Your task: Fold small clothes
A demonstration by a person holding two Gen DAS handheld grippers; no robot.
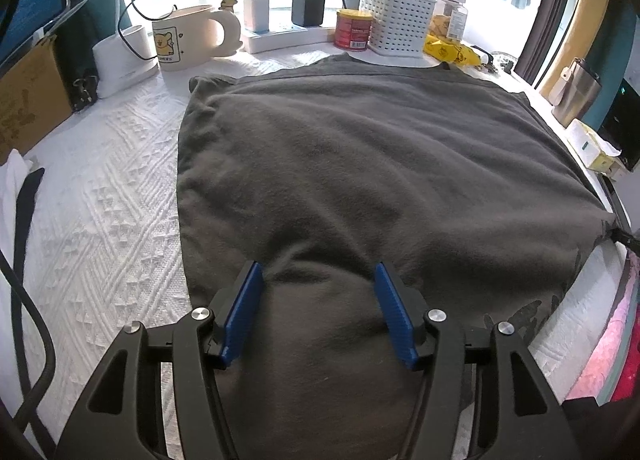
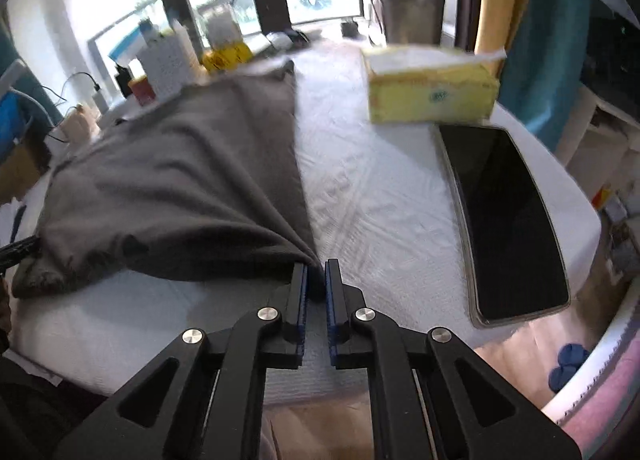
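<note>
Right gripper [image 2: 316,280] clamped on grey garment [image 2: 180,180] corner, bottom centre. Left gripper [image 1: 318,300] half-spread and opening, pads clear of cloth. Garment spread mid-frame on white tablecloth [image 2: 360,188]; I see no fold yet.

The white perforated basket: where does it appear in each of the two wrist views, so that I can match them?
Left wrist view: the white perforated basket stands at the top, right of centre, just behind the far edge of the grey garment.
Right wrist view: it is at the upper left, blurred, behind the garment's far corner.
Shared landmark: the red can beside the basket, also seen in the right wrist view.
</note>
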